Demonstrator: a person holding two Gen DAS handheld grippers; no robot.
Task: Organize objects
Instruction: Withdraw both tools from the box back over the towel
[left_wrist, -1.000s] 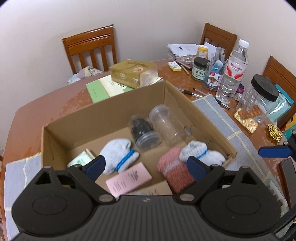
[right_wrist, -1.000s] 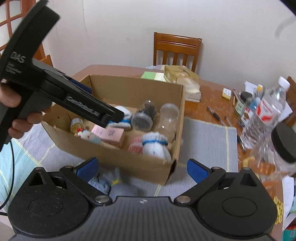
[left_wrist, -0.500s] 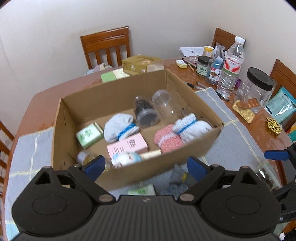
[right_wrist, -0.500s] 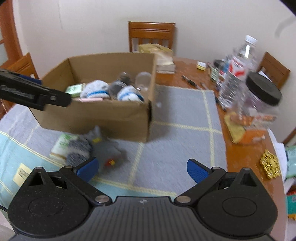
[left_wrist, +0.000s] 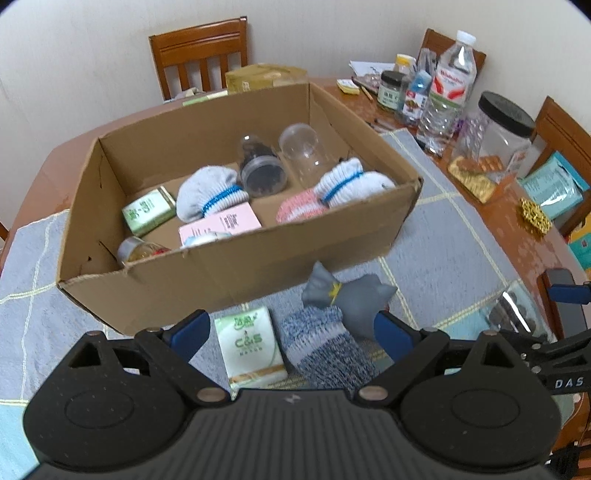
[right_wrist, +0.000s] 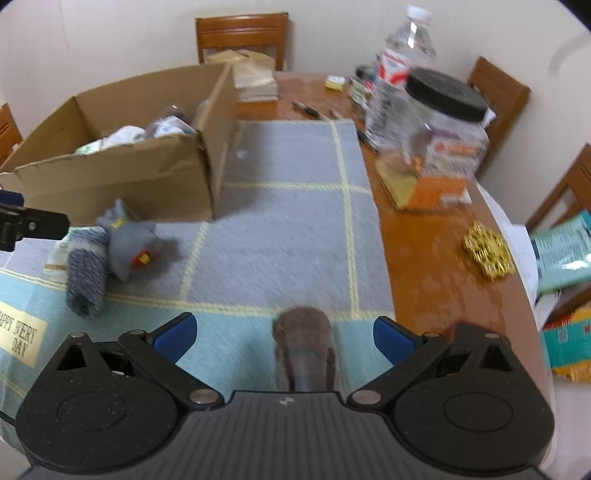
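Holding rolled socks (left_wrist: 208, 194) and jars (left_wrist: 262, 168): cardboard box (left_wrist: 229, 269).

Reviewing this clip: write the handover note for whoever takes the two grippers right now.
Left gripper: open, empty, above the tissue pack and blue-white sock.
Right gripper: open, empty, over a brown blurred item on the mat.
Done: cardboard box already holds socks, jars and small boxes.
Left: tissue pack, blue-white sock, grey sock and the brown item lie outside, in front of the box.
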